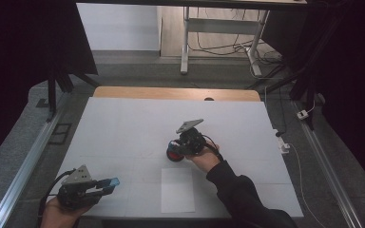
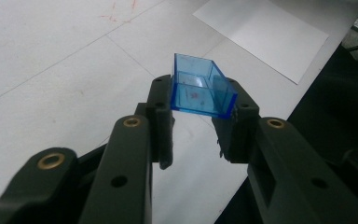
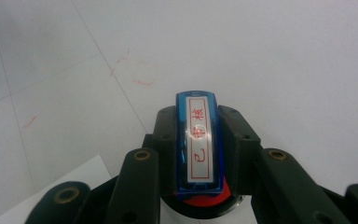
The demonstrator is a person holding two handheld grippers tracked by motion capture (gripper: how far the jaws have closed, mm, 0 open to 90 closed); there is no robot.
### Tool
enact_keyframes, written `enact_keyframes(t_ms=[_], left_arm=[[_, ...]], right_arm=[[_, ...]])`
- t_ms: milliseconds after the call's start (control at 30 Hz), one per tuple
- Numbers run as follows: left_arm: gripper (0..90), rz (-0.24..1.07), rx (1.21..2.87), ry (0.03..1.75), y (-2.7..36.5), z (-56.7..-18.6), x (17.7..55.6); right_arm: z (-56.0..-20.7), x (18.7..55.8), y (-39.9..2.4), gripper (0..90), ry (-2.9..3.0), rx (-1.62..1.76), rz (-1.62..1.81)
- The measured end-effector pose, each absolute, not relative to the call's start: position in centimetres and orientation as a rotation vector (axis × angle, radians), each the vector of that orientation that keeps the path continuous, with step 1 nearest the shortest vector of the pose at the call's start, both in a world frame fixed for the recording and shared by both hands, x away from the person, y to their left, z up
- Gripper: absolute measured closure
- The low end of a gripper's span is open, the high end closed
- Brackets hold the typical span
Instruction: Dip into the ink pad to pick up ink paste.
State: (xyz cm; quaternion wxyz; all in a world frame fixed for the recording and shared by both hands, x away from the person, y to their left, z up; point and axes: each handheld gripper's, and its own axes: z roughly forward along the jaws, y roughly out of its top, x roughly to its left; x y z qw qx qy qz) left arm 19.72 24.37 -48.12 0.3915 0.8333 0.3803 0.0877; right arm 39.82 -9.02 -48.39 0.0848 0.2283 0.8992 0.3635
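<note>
My left gripper (image 1: 108, 183) is at the table's near left corner, shut on a clear blue open-ended cap (image 1: 113, 181). In the left gripper view the blue cap (image 2: 199, 86) sits between the two fingertips of the left gripper (image 2: 198, 99), its hollow side towards the camera. Near the middle of the table my right gripper (image 1: 176, 151) is shut on a stamp (image 1: 173, 156). The right gripper view shows the stamp (image 3: 197, 140) with a blue top, a white label with red characters and a red base (image 3: 200, 203), clamped by the right gripper (image 3: 198, 117).
A white sheet of paper (image 1: 177, 190) lies at the near edge, between the two hands. The table is covered by a white mat (image 1: 123, 128) with faint red marks (image 3: 130, 70). Metal rails (image 1: 24, 166) run along both sides, and desk legs and cables stand beyond the far edge.
</note>
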Motion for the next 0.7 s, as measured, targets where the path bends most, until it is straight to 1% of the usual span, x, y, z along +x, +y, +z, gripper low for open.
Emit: enact_keyframes(t_ms=[333, 700], left_arm=[[68.7, 0.218, 2.111, 0.965, 24.5, -48.1, 19.7], [68.7, 0.219, 2.110, 0.964, 24.5, -48.1, 19.7]], right_arm=[[-47.5, 39.5, -9.7, 69.8, 2.678, 0.648, 1.123], [-46.3, 38.0, -10.4, 69.8, 2.689, 0.568, 1.158]])
